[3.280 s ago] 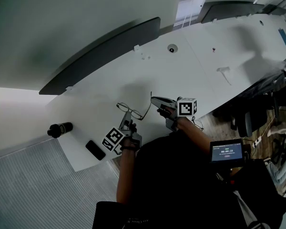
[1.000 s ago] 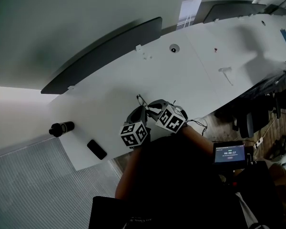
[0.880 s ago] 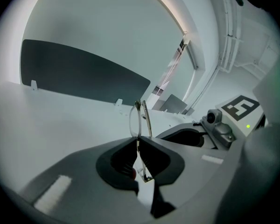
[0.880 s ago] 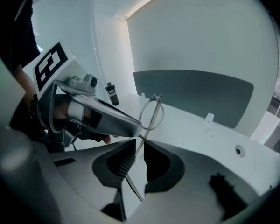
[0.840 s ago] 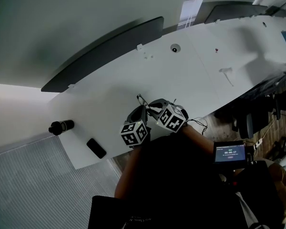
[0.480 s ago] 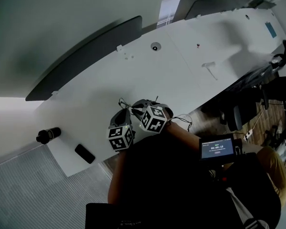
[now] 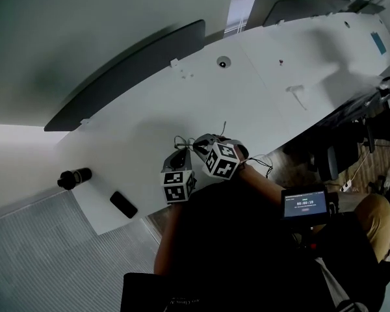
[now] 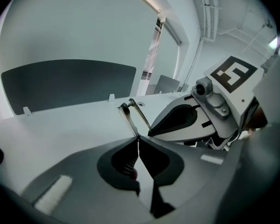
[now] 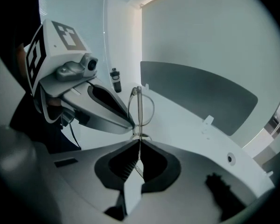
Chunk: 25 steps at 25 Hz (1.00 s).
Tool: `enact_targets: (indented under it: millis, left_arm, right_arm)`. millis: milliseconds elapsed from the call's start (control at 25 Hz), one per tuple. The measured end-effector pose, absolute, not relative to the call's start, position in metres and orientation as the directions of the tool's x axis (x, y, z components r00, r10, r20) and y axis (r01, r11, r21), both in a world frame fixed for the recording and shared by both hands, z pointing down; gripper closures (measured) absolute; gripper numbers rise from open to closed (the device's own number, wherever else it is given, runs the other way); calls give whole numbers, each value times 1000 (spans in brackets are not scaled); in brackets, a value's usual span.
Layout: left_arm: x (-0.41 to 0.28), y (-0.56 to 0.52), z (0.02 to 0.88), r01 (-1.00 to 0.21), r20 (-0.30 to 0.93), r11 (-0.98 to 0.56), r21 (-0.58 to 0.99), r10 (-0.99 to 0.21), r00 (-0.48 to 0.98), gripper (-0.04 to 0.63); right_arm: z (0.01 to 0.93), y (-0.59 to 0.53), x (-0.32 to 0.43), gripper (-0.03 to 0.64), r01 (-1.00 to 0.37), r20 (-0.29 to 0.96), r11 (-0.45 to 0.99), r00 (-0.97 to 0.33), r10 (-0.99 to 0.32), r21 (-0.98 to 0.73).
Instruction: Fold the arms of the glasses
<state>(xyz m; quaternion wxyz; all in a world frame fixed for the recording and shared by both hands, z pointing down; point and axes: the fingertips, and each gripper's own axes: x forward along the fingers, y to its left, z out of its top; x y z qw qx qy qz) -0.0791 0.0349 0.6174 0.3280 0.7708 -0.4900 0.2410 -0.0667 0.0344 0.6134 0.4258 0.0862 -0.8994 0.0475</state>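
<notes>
A pair of thin wire-rimmed glasses [image 7: 184,141] hangs just above the front edge of the white table [image 7: 247,90], between my two grippers. My left gripper [image 7: 182,152] has its jaws closing, and the pads pinch a thin part of the frame [image 8: 130,113] that sticks out past the tips [image 8: 138,138]. My right gripper [image 7: 197,142] is also closing; its pads [image 9: 140,140] press on the frame just below a round lens [image 9: 141,108]. The two grippers' tips almost touch. Which part of the frame each one pinches is hard to tell.
A black bottle [image 7: 73,176] and a dark phone [image 7: 123,204] lie at the table's left end. A long dark panel [image 7: 123,73] runs along the far edge. A small screen [image 7: 305,203] sits by the person's right side; office chairs [image 7: 341,155] stand beyond.
Three seconds ago the grippers stood apart with the glasses spread between them. They have since come together and both stay pinched on the glasses; little has shifted in the last second.
</notes>
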Motion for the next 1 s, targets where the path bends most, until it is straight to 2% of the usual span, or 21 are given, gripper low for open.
enact_targets:
  millis: [360, 520, 840, 920, 1000]
  left_arm:
    - [-95, 44, 627, -930, 739, -309, 201, -575, 351, 581]
    - [-97, 49, 634, -928, 761, -349, 133, -563, 321, 581]
    - [-116, 47, 635, -944, 770, -310, 116, -571, 283, 580]
    - [-123, 49, 639, -944, 780, -321, 70, -573, 253, 580]
    - [-127, 49, 638, -925, 787, -377, -41, -582, 203, 580]
  right_arm:
    - [613, 25, -60, 601, -231, 782, 973, -606, -148, 6]
    - [615, 25, -57, 601, -216, 792, 976, -590, -156, 31]
    - [611, 25, -53, 600, -183, 802, 978, -566, -188, 100]
    - [609, 24, -53, 601, -165, 806, 978, -557, -198, 126]
    - [608, 24, -53, 600, -142, 811, 976, -544, -215, 163]
